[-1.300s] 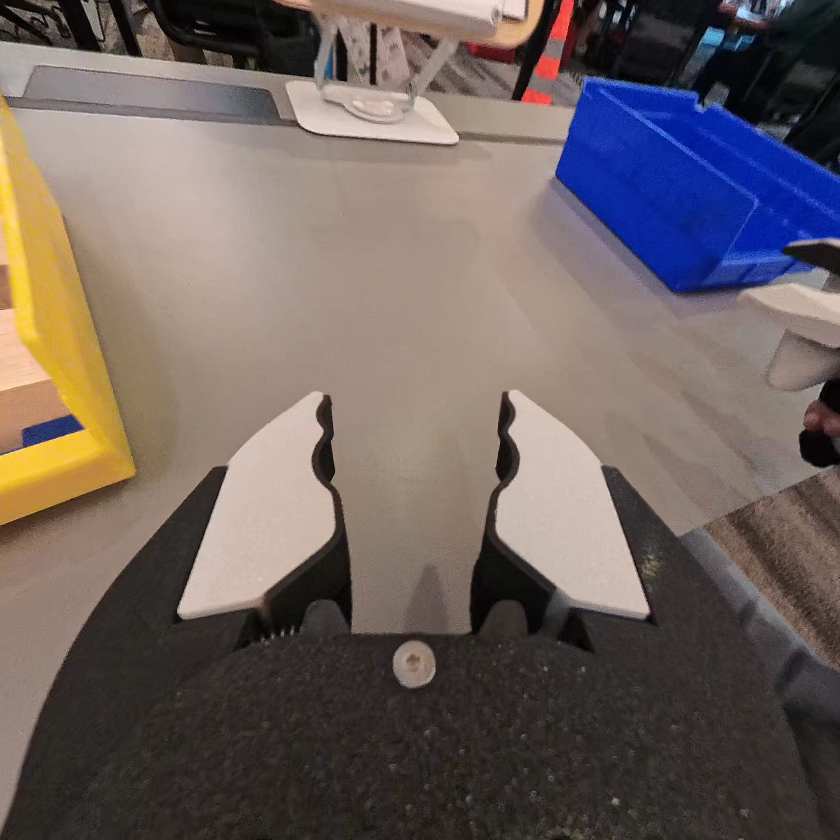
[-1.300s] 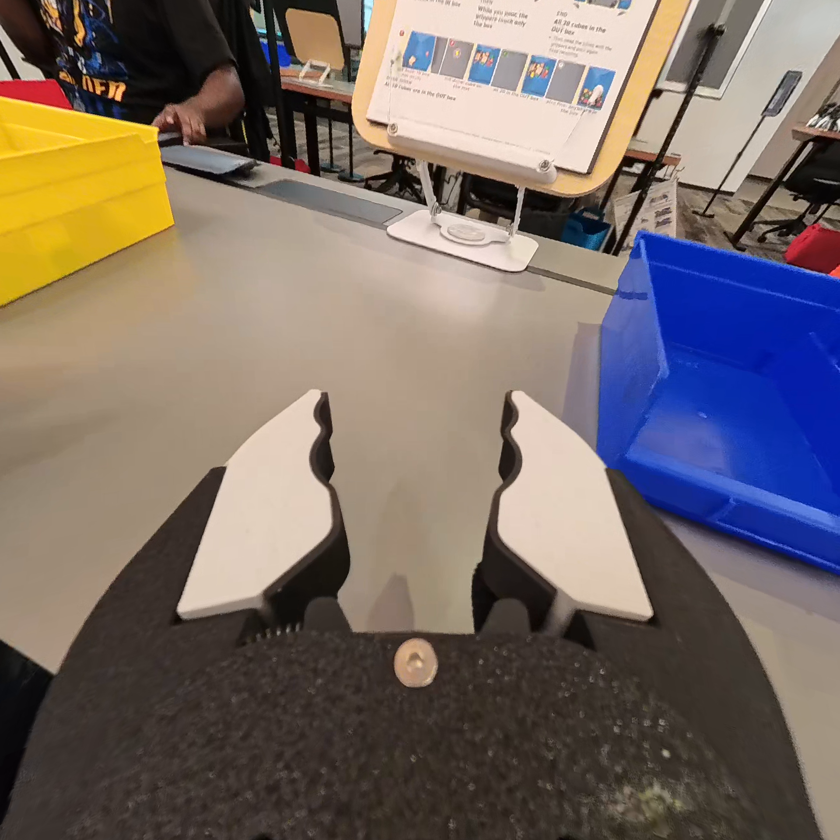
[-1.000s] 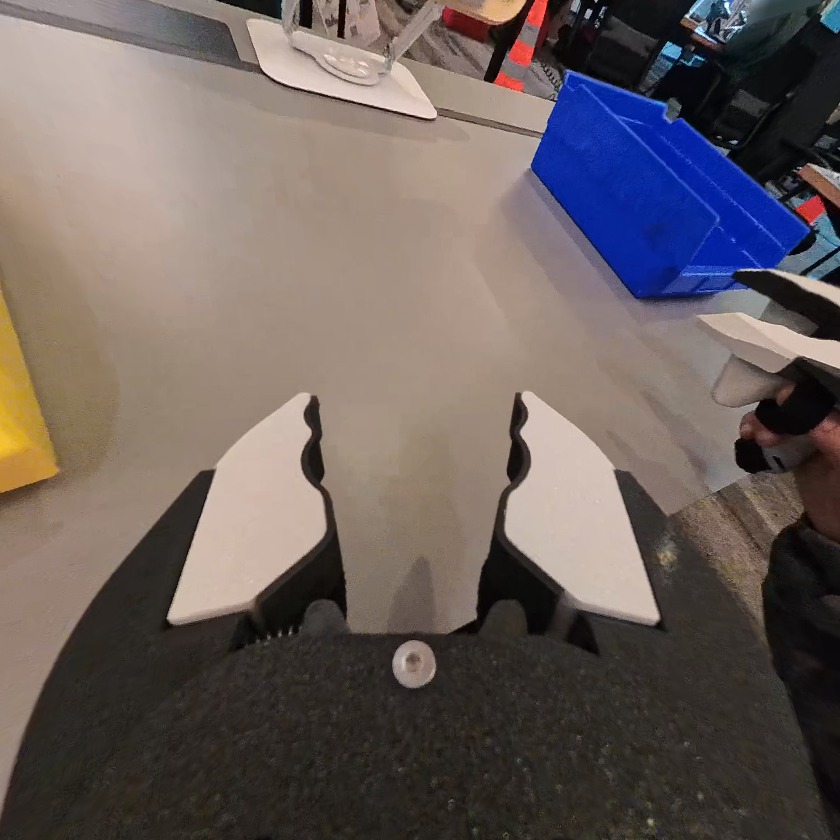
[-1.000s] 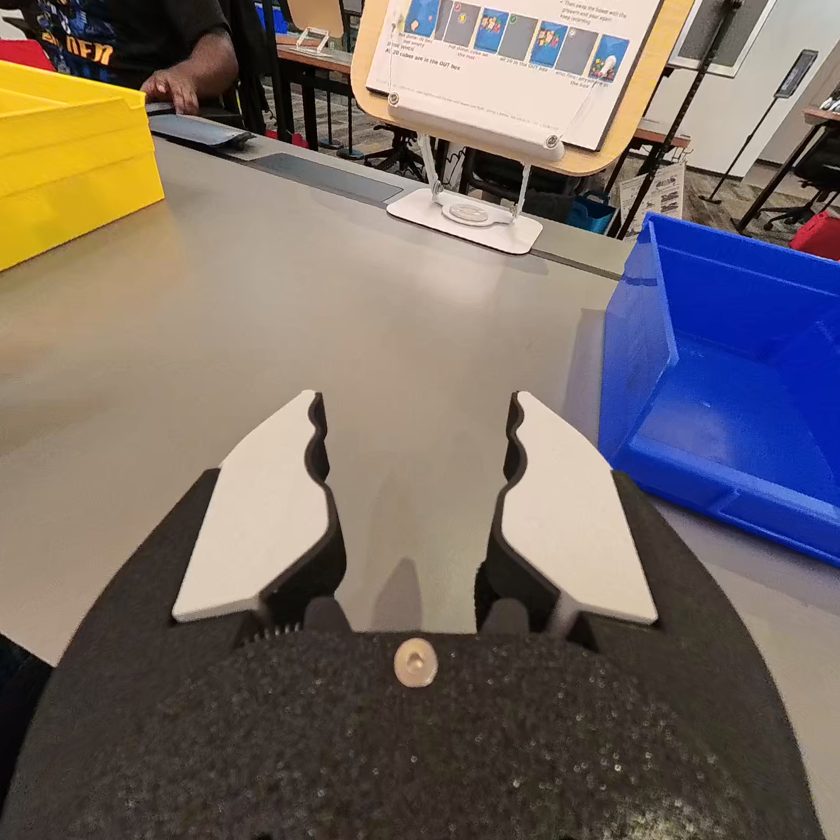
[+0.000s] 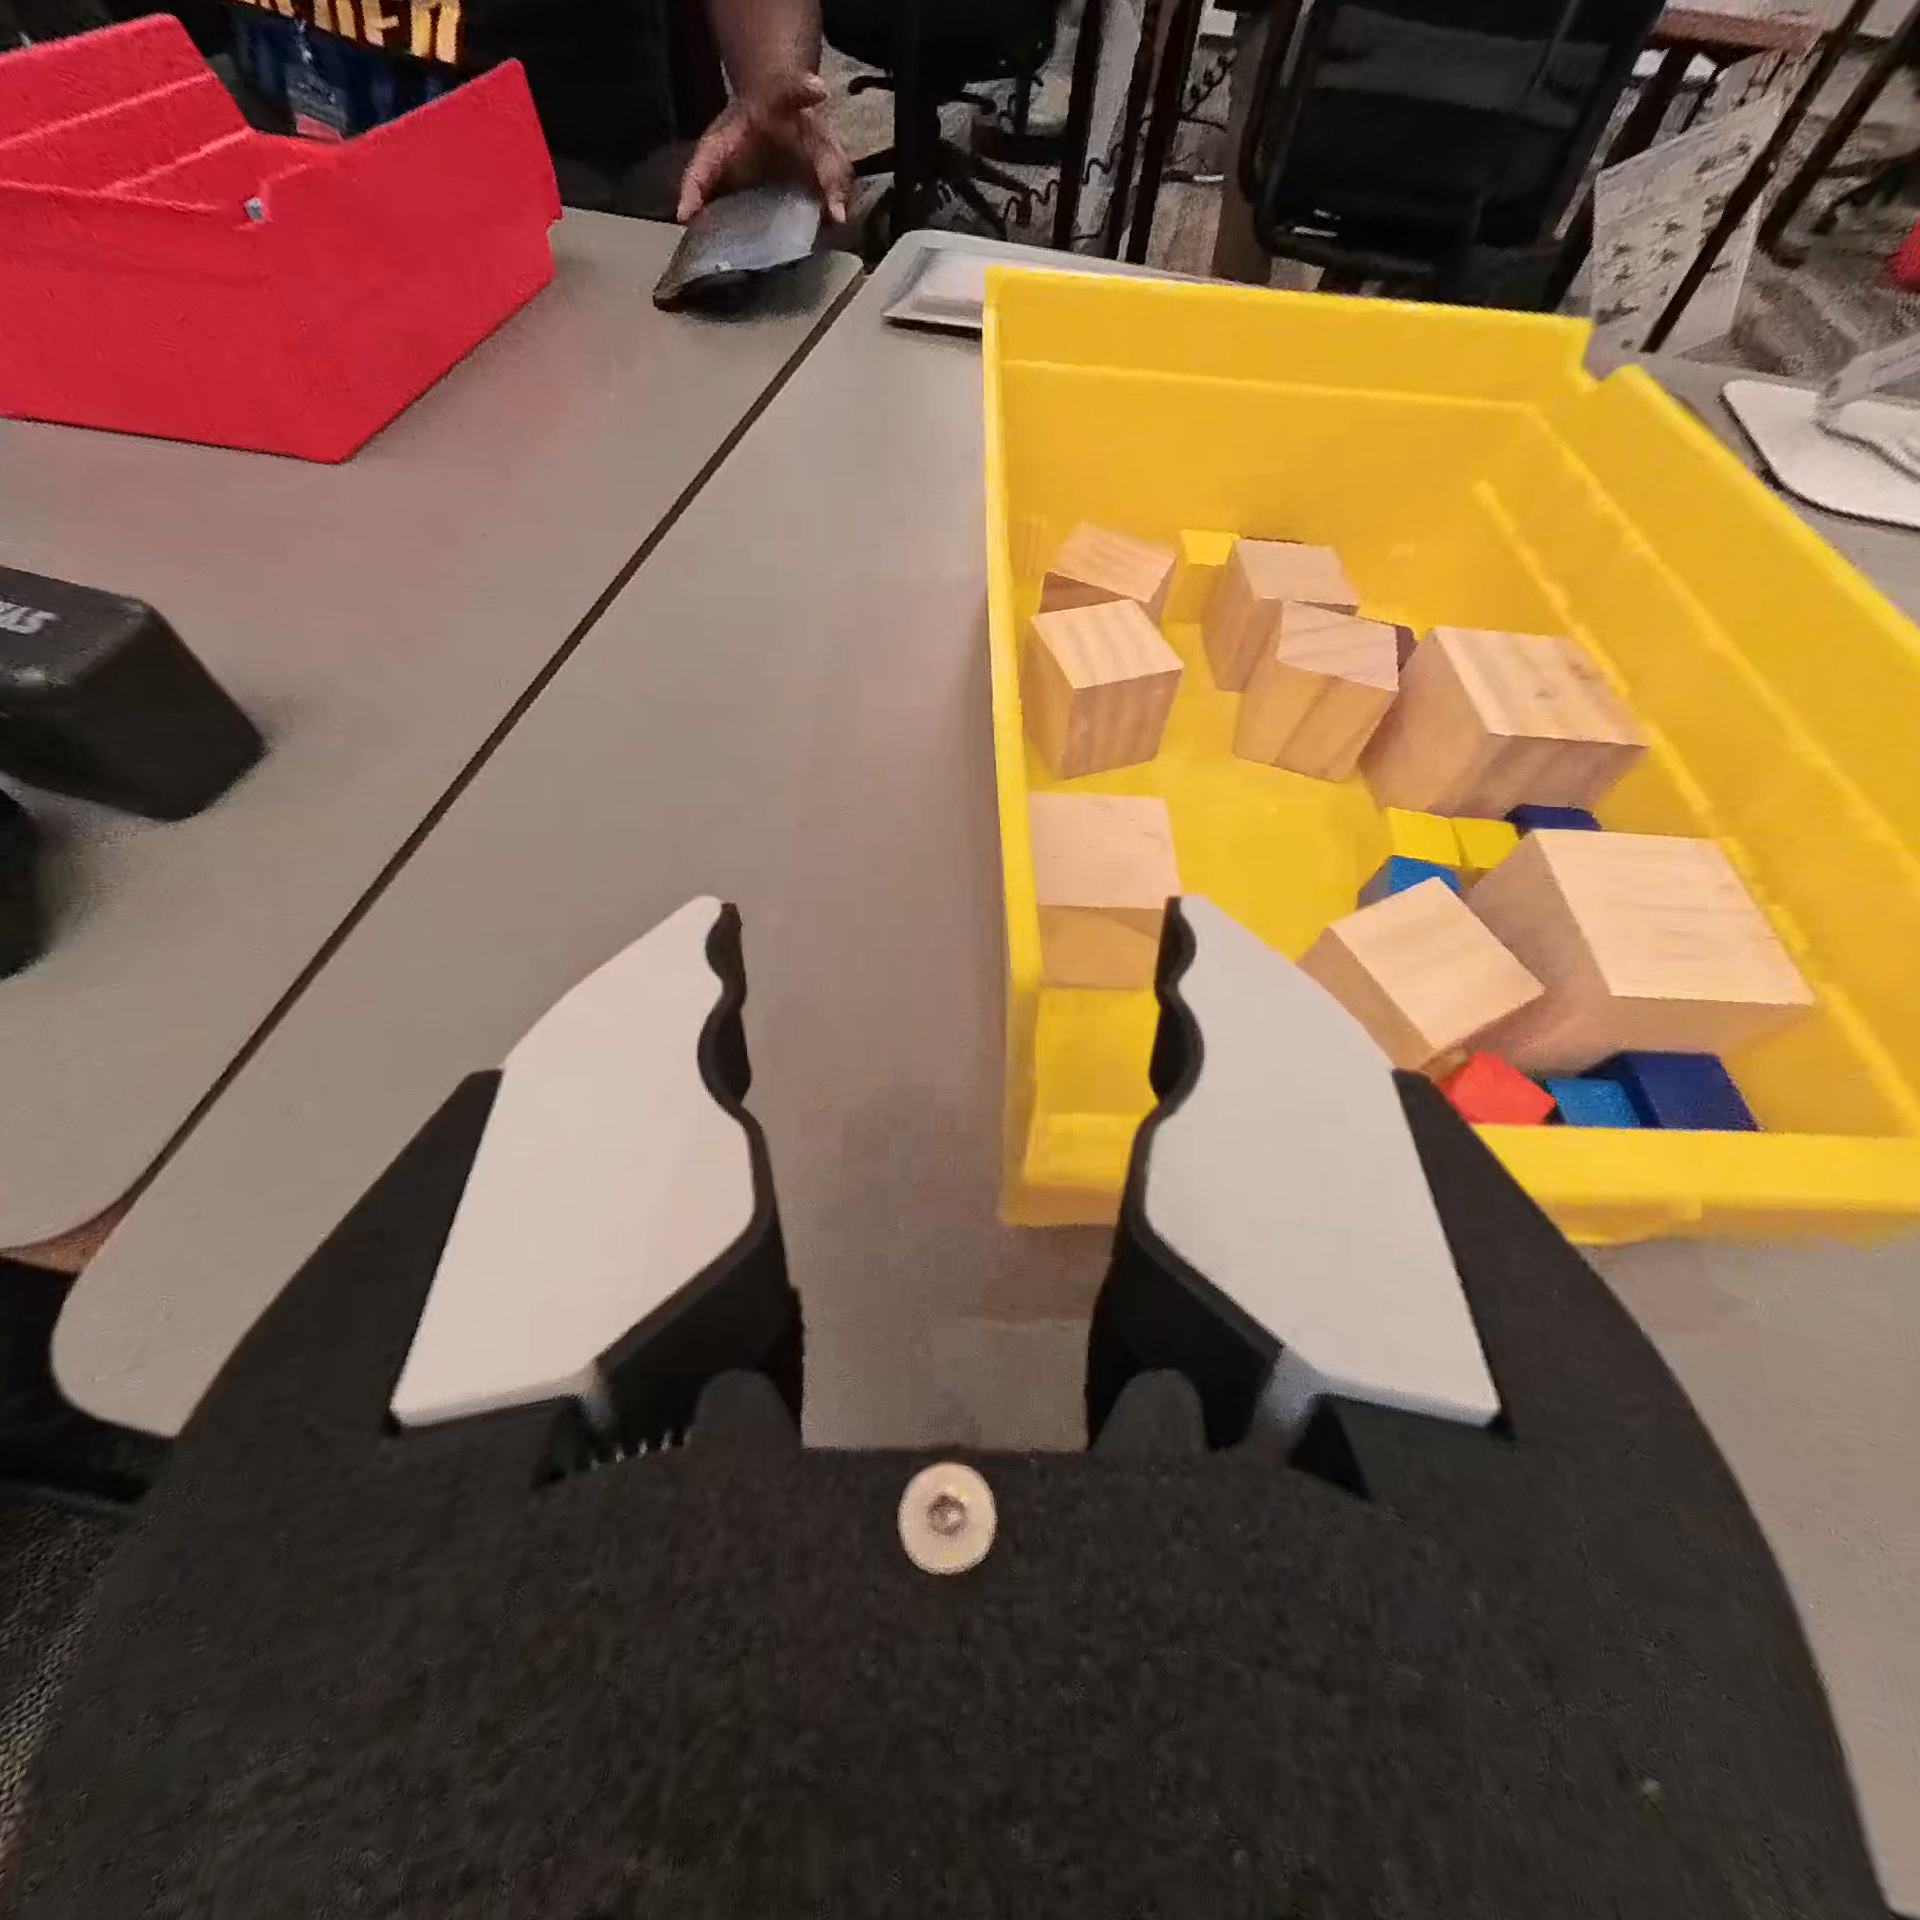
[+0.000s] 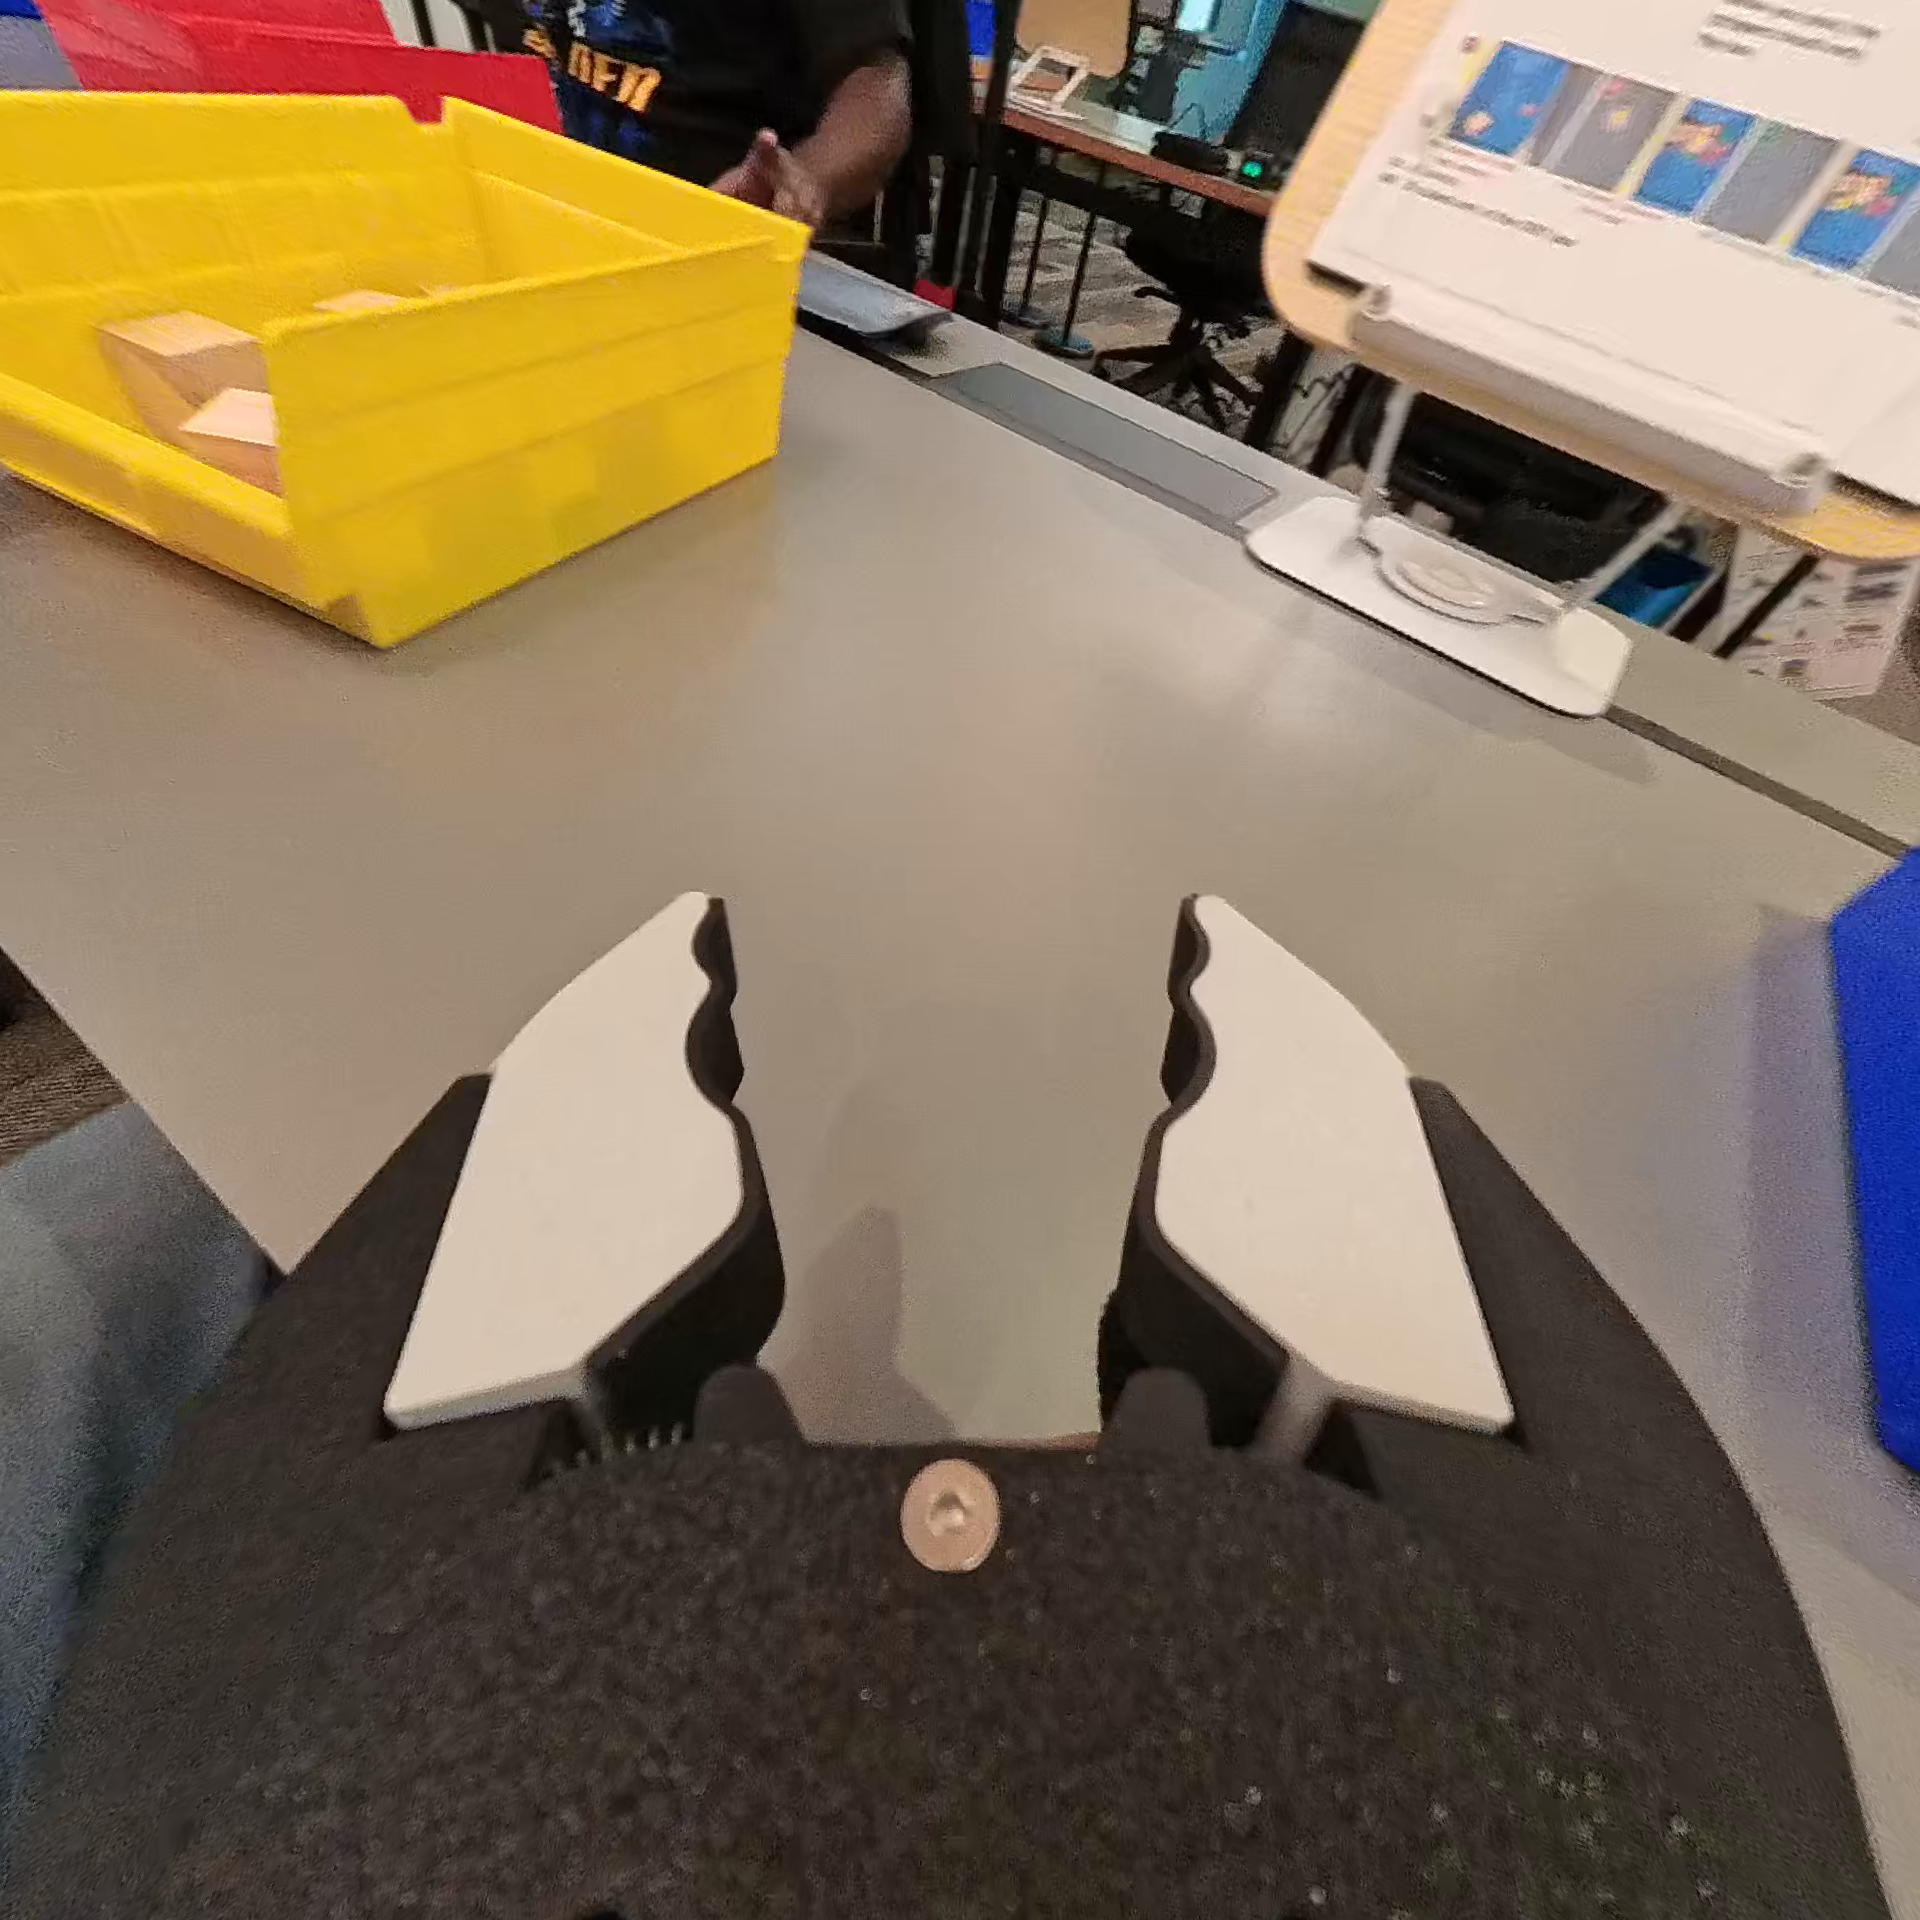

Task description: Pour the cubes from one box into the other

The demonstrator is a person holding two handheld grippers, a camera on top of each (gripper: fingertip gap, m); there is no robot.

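A grey table [image 5: 831, 665] fills both wrist views, with the yellow box [image 5: 1288, 332] as the main landmark. In the left wrist view, the left gripper [image 5: 945, 925] hovers low over the table just beside the near left corner of the yellow box. Its two white fingers [image 5: 613, 1164] are spread wide apart and hold nothing; the right-hand fingertip overlaps the box's near left corner in the picture, though contact cannot be judged. Inside the yellow box lie the cubes [image 5: 1496, 717]: many plain wooden ones of differing sizes, plus small blue, yellow and red ones gathered toward the near right of the box floor.

To the far left of the yellow box, on an adjoining table, sits a red box [image 5: 260, 260]. Behind the yellow box's far left corner a person's hand [image 5: 769, 145] rests on a dark flat object [image 5: 738, 249]. A black object [image 5: 94, 686] sits well left of the box, at the picture's edge.

In the right wrist view, the right gripper [image 6: 951, 914] is over bare table, well to the right of the yellow box [image 6: 540, 416] and nearer the viewer. Its fingers are also spread wide and empty. A blue box [image 6: 1881, 1143] shows only as an edge at the far right, well apart from the yellow box. Between them, farther back, stands a white stand [image 6: 1444, 592] holding a board with a printed instruction sheet [image 6: 1621, 187].
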